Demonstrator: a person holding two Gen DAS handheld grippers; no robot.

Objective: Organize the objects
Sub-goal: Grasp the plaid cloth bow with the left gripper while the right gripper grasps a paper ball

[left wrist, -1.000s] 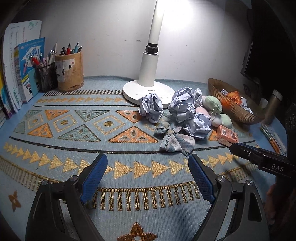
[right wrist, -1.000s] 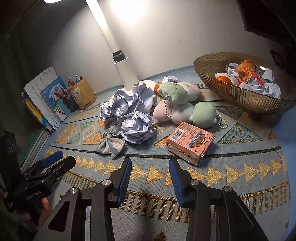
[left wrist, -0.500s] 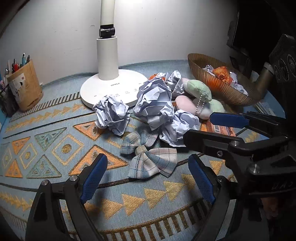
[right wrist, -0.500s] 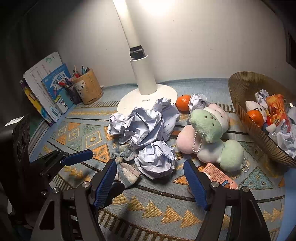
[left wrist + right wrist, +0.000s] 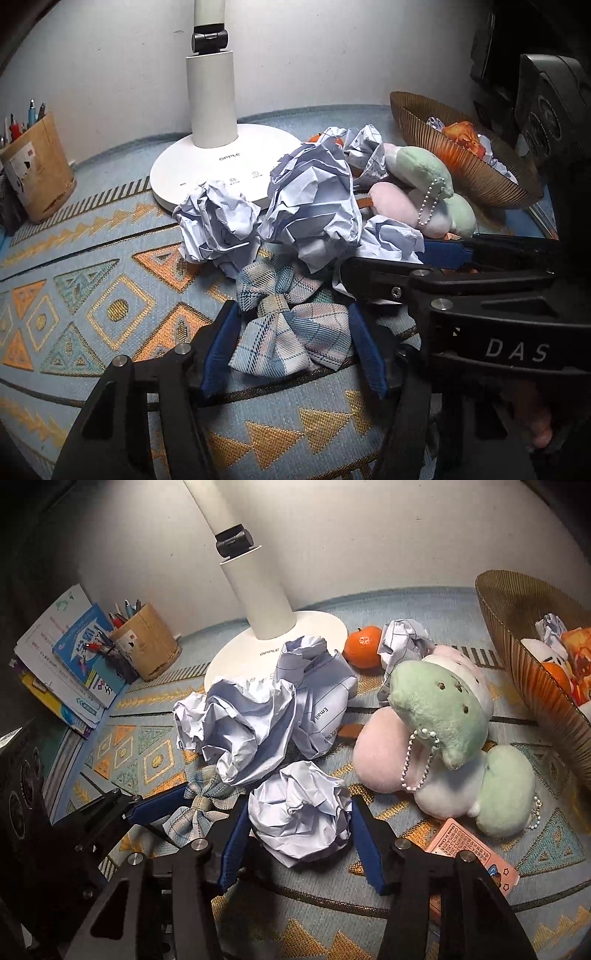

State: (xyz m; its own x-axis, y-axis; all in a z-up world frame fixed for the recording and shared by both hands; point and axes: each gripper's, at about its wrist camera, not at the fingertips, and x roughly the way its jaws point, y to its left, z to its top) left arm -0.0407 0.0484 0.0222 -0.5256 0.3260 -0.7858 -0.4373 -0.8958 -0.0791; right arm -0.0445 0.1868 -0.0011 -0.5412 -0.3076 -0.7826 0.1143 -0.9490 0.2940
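On the patterned mat (image 5: 110, 306) lies a plaid fabric bow (image 5: 291, 332). My left gripper (image 5: 291, 306) straddles it, its jaws closing, and both blue pads touch the bow's sides. Just right of the bow lies a crumpled paper ball (image 5: 299, 816). My right gripper (image 5: 299, 805) is around that ball, its jaws closing too, with the pads pressed against the paper. In the left wrist view the right gripper's black fingers (image 5: 443, 273) cross in from the right. The bow (image 5: 199, 805) also shows in the right wrist view, with a left blue pad (image 5: 159, 805) against it.
Two bigger paper balls (image 5: 240, 731) pile up behind, against the white lamp base (image 5: 277, 642). Plush toys (image 5: 439, 716), a tangerine (image 5: 364, 644) and a pink box (image 5: 469, 849) lie to the right, near a brown bowl (image 5: 524, 672). A pen holder (image 5: 147, 646) and books (image 5: 66, 664) stand at the left.
Both grippers moved in toward the pile. The left jaws narrowed from wide open onto the bow. The right jaws widened, then narrowed around the front paper ball.
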